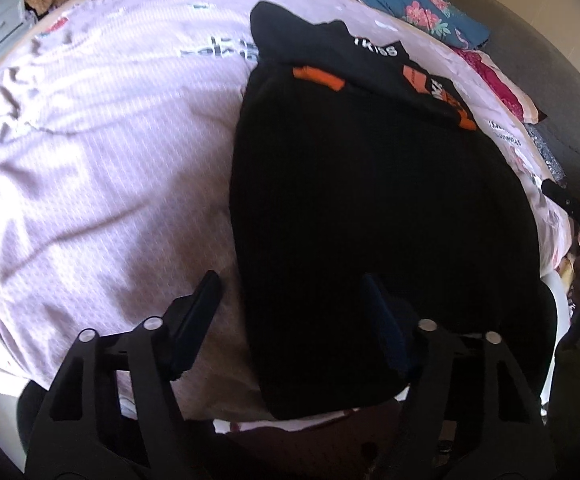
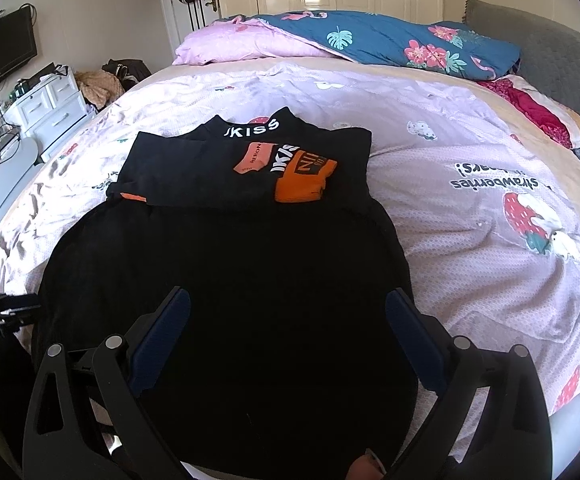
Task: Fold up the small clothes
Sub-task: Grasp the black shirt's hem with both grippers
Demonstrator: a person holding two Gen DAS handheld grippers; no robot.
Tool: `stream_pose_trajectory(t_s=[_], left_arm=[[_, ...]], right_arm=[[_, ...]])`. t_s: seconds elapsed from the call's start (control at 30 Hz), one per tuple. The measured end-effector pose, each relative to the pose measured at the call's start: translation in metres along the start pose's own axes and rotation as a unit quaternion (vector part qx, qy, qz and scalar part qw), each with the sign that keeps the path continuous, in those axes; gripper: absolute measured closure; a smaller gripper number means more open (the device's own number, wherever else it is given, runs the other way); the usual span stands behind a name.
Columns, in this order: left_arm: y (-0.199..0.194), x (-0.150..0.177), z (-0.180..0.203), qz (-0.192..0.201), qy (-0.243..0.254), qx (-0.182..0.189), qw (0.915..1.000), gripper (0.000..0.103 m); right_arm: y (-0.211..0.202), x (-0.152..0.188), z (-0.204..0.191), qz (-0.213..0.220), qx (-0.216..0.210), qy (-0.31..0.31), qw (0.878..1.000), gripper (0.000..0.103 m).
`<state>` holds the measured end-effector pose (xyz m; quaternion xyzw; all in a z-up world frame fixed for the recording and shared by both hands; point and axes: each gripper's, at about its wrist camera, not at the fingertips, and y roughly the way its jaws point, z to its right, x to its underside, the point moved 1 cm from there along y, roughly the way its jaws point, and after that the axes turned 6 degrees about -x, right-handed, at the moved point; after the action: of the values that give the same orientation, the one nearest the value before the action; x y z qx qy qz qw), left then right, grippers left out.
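Observation:
A black garment [image 2: 230, 260] lies flat on the pink printed bedcover [image 2: 470, 220]. Its far part [image 2: 250, 160] is folded over, showing white "KISS" lettering and orange patches. In the left wrist view the same garment [image 1: 370, 180] fills the right half, and my left gripper [image 1: 290, 284] straddles its left edge near the bottom corner. One finger is over the pink cover, the other over the black cloth, and the jaws stand apart without pinching it. My right gripper [image 2: 288, 296] hangs wide open over the garment's near hem, with cloth below and nothing clamped.
A blue floral quilt [image 2: 390, 40] and a pink pillow [image 2: 230, 44] lie at the head of the bed, beside a grey headboard [image 2: 550, 44]. White drawers [image 2: 50, 108], a wall television [image 2: 2, 56] and a heap of clothes [image 2: 98, 84] stand at the left.

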<state>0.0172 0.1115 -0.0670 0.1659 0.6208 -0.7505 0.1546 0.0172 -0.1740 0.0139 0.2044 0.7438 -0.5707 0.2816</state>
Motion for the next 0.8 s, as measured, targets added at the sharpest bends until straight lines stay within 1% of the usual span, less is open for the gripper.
stream_pose_trajectory(t_s=[0.1, 0.27, 0.33, 0.47, 0.6, 0.73, 0.77, 0.8], left_arm=[[0.002, 0.004, 0.002, -0.006, -0.004, 0.008, 0.9999, 0.048], [0.002, 0.011, 0.005, -0.014, -0.004, 0.021, 0.9997, 0.051], [0.002, 0.013, 0.004, -0.019, -0.011, 0.032, 0.9993, 0.055], [0.000, 0.020, 0.003, -0.024, -0.013, 0.043, 0.9987, 0.068], [0.001, 0.023, 0.004, -0.027, -0.011, 0.050, 0.9983, 0.075], [0.005, 0.023, 0.004, -0.027, -0.014, 0.051, 0.9982, 0.076], [0.005, 0.023, 0.004, -0.028, -0.014, 0.050, 0.9982, 0.076], [0.006, 0.022, 0.004, -0.028, -0.014, 0.050, 0.9983, 0.076]], right_arm=[[-0.004, 0.004, 0.003, -0.001, 0.001, -0.001, 1.000, 0.005], [-0.009, 0.013, 0.003, -0.013, -0.005, -0.007, 1.000, 0.005], [-0.011, 0.020, 0.004, -0.021, -0.009, -0.009, 1.000, 0.005], [-0.015, 0.036, 0.009, -0.040, -0.020, -0.004, 0.999, 0.005], [-0.019, 0.054, 0.017, -0.063, -0.034, 0.005, 0.997, 0.006], [-0.025, 0.071, 0.025, -0.077, -0.032, 0.012, 0.996, 0.007], [-0.026, 0.074, 0.027, -0.079, -0.033, 0.016, 0.996, 0.008], [-0.028, 0.076, 0.030, -0.081, -0.034, 0.020, 0.996, 0.015]])
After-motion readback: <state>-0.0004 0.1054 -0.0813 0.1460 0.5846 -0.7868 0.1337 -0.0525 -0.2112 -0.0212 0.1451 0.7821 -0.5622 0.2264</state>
